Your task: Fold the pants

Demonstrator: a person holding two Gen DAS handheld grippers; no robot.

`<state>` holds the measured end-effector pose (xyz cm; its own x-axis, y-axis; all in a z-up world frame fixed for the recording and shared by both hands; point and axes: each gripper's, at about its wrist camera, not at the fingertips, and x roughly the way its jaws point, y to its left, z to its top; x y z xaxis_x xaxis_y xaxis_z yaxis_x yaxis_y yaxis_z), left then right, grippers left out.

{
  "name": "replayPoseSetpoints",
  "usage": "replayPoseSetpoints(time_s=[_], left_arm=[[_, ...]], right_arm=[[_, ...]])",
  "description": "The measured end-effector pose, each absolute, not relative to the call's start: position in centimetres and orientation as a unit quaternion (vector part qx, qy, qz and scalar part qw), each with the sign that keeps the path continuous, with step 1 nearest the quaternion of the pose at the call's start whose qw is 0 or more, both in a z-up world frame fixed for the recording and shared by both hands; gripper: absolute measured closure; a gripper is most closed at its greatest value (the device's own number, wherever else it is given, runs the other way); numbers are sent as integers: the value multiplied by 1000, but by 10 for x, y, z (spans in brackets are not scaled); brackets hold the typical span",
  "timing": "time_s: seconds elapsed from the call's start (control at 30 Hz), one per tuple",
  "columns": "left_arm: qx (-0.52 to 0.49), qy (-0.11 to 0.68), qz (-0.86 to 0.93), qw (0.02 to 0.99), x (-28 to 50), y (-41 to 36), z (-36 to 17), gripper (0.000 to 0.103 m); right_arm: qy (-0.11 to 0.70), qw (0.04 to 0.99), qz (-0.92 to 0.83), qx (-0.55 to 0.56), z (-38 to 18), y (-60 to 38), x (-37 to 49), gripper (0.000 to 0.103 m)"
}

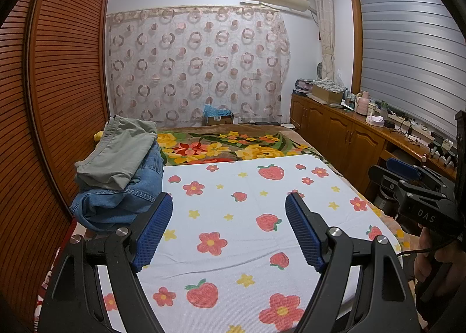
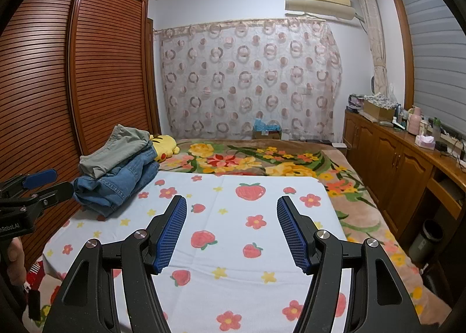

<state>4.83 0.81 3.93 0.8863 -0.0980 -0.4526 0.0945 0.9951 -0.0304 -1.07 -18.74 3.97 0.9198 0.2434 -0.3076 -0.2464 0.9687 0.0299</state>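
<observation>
Folded grey-green pants point(image 1: 118, 152) lie on top of blue jeans point(image 1: 122, 196) in a pile at the left edge of the bed; the pile also shows in the right wrist view, the grey-green pants point(image 2: 116, 152) above the jeans point(image 2: 116, 184). My left gripper point(image 1: 228, 202) is open and empty above the strawberry-print sheet point(image 1: 247, 245), just right of the pile. My right gripper point(image 2: 231, 204) is open and empty above the same sheet point(image 2: 233, 245). Each gripper shows at the edge of the other's view: the right gripper point(image 1: 407, 175), the left gripper point(image 2: 49, 181).
A slatted wooden wardrobe point(image 1: 58, 85) stands close along the left of the bed. A floral blanket point(image 1: 227, 143) covers the far bed. A yellow plush toy point(image 2: 164, 145) lies behind the pile. A wooden cabinet point(image 2: 402, 164) with clutter runs along the right, with a bin point(image 2: 425, 241) below.
</observation>
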Motion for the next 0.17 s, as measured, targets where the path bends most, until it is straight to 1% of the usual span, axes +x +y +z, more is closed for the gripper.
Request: replayPoseSetpoints(time_s=[0.17], left_arm=[[-4,233,-50,971,48,9,39,22]], right_arm=[[156,980,124,-5,39,-188,-10,36]])
